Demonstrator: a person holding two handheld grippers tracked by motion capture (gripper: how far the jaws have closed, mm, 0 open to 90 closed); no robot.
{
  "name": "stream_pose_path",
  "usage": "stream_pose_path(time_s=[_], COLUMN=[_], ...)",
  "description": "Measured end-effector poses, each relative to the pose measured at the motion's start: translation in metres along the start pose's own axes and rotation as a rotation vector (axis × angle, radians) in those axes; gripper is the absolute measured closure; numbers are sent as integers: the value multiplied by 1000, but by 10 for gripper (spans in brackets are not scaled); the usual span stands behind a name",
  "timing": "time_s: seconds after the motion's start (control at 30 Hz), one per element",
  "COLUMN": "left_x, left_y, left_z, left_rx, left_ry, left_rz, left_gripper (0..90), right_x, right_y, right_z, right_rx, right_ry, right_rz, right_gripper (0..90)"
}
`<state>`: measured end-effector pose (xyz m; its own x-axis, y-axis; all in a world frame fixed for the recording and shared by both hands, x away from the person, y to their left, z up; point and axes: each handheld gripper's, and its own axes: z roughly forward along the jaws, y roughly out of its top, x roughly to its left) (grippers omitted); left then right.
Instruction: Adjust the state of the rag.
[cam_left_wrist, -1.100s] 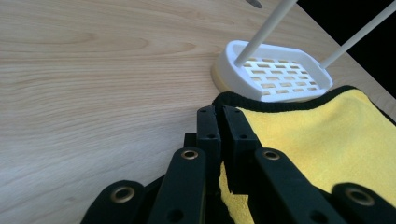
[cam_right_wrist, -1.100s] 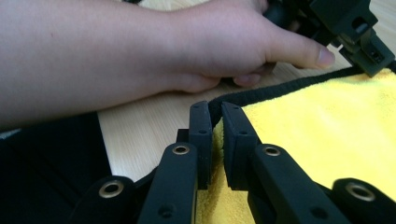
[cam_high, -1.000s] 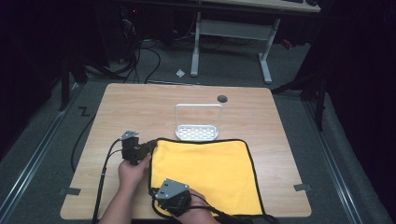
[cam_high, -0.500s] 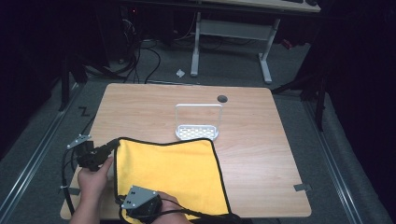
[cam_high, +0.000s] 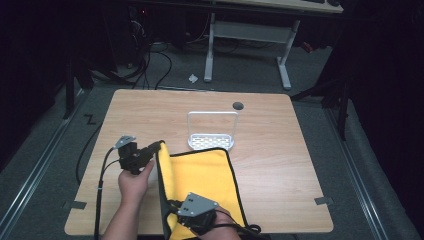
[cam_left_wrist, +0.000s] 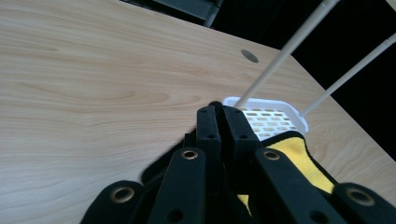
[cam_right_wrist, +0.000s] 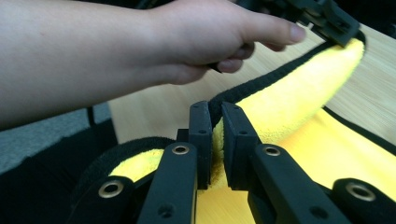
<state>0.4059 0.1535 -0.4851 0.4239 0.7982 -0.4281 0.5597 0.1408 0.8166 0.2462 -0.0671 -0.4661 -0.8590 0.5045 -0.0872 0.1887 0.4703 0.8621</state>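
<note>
Both fingers (cam_right_wrist: 205, 140) pinch yellow cloth (cam_high: 205, 172) edge.

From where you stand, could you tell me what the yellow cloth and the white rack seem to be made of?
Yellow cloth: soft, fuzzy pile, likely microfibre, with a black stitched edge; it drapes limply. White rack: probably matte plastic, its base perforated with slots, and a thin upright loop handle.
</note>
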Motion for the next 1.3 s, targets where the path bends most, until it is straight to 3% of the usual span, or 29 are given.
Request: stream_pose_path(time_s=[0.07, 0.3, 0.57, 0.93, 1.17, 1.23, 1.3], left_x=[-4, -37, -68, -89, -98, -103, -107], left_y=[-1, -4, -2, -11, -13, -14, -14], left_z=[5, 42, 71, 105, 114, 118, 119], left_rx=[-5, 64, 118, 186, 200, 214, 205], left_ry=[-7, -22, -45, -56, -76, -115, -130], left_rz=[-7, 30, 74, 95, 107, 105, 109], left_gripper=[858, 856, 853, 848, 837, 793, 728], right_x=[-8, -31, -46, -60, -61, -62, -64], right_y=[-9, -42, -67, -94, -99, -98, -96], right_z=[-10, -37, -63, -82, -87, -90, -93], right_rx=[4, 42, 55, 96, 98, 83, 61], right_ry=[-19, -83, -130, -176, -175, -183, -197], right_rz=[19, 70, 122, 151, 165, 170, 180], right_gripper=[837, 836, 834, 831, 803, 709, 699])
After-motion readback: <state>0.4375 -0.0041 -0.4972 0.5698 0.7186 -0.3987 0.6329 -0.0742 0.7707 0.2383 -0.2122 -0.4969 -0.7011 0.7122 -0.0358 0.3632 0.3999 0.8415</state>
